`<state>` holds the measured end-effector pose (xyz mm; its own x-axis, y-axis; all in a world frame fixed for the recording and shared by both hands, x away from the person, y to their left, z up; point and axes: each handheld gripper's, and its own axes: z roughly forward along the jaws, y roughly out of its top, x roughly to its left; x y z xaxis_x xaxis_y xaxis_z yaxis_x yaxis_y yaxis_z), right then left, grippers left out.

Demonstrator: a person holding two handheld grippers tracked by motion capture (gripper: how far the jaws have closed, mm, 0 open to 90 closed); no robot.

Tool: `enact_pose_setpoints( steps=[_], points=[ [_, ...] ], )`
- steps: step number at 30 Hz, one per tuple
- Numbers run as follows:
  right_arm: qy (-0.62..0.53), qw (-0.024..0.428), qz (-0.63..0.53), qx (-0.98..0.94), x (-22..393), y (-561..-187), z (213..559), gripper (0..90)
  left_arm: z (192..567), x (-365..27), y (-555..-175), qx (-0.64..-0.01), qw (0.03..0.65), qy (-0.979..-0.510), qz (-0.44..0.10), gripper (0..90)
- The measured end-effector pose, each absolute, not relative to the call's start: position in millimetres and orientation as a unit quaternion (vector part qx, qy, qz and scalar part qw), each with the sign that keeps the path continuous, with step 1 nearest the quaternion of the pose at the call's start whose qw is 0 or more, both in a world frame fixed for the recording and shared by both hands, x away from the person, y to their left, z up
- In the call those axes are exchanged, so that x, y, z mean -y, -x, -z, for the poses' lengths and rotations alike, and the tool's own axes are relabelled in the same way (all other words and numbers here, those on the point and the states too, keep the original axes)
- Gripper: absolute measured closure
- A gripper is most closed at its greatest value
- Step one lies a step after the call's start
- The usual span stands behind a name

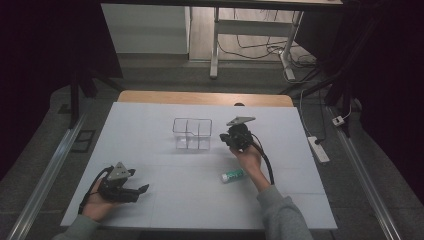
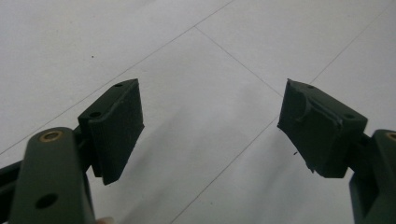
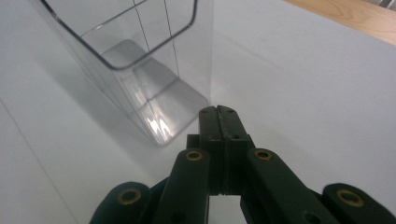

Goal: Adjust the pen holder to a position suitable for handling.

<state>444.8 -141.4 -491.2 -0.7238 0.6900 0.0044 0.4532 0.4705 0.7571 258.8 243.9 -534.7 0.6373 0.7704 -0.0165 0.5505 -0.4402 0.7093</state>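
Nearest the high camera, the left gripper (image 1: pixel 141 190) lies low over the white table (image 1: pixel 165 205) in the person's left hand, its jaws wide apart with nothing between them. Farther out, the right gripper (image 3: pixel 218 112) has its jaws pressed fully together, holding nothing, its tip just beside the near corner of the clear divided box (image 3: pixel 140 74). Behind that gripper, close by the right forearm, a small green-and-white tube (image 1: pixel 233 175) lies on its side. Judging from this, the tube is what belongs in the box. The risk is that the closed tip, so close to the light box, nudges or tips it, and a sweeping sleeve could roll the tube away.
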Motion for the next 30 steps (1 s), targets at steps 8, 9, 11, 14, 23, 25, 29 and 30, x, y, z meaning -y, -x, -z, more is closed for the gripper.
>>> enact_pose_setpoints(
  steps=[8, 9, 11, 14, 23, 25, 29, 30],
  points=[
    [-0.335, 0.153, -0.397, -0.841, 170.8, -431.0, 481.0, 89.1, 534.6, -242.9, -259.8, -0.395, 0.35, -0.835, -0.156, 21.6],
    [-0.333, 0.152, -0.399, -0.84, 173.9, -429.3, 479.5, 86.4, 534.7, -242.7, -259.9, -0.395, 0.351, -0.835, -0.156, 21.6],
    [-0.328, 0.149, -0.401, -0.842, 182.6, -424.8, 474.5, 76.4, 534.6, -242.7, -259.9, -0.396, 0.351, -0.834, -0.156, 21.6],
    [-0.325, 0.15, -0.393, -0.847, 190.3, -420.4, 469.0, 65.4, 534.7, -242.6, -260.0, -0.395, 0.351, -0.834, -0.156, 21.6],
    [-0.316, 0.147, -0.411, -0.842, 210.4, -411.2, 461.8, 50.5, 534.7, -242.3, -260.4, -0.396, 0.351, -0.834, -0.156, 21.6],
    [-0.31, 0.148, -0.413, -0.843, 214.8, -408.3, 461.0, 47.6, 534.7, -242.5, -260.5, -0.396, 0.352, -0.834, -0.156, 21.6],
    [-0.298, 0.146, -0.419, -0.845, 223.4, -402.7, 458.0, 42.4, 534.6, -242.4, -260.5, -0.396, 0.352, -0.834, -0.156, 21.6],
    [-0.295, 0.146, -0.418, -0.847, 225.3, -401.4, 456.6, 41.2, 534.7, -242.4, -260.5, -0.396, 0.352, -0.834, -0.156, 21.6]
  ],
)
